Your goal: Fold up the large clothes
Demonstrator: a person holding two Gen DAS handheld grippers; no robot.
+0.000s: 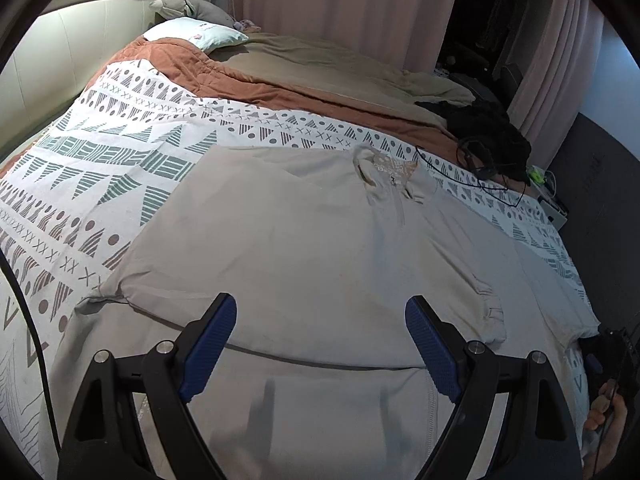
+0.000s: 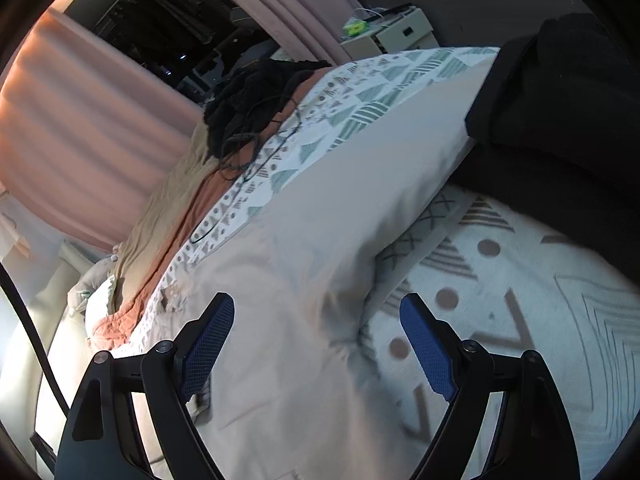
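A large beige garment (image 1: 304,240) with a collar and a short zip at the neck lies spread flat on the patterned bedspread (image 1: 100,168). A fold line crosses its lower part. My left gripper (image 1: 320,316) hovers open above that lower part, nothing between its blue pads (image 1: 208,348). In the right wrist view the same garment (image 2: 320,240) runs up the frame, its side edge lying on the bedspread (image 2: 520,300). My right gripper (image 2: 316,312) hangs open over that edge, empty. A hand (image 1: 604,412) holding the other gripper shows at the lower right of the left wrist view.
A black heap of clothes (image 1: 484,128) with a thin black cable (image 1: 480,184) lies at the bed's far side. Brown and orange blankets (image 1: 304,68) and a pillow (image 1: 196,34) sit near the headboard. A dark sleeve (image 2: 560,112) fills the right wrist view's upper right.
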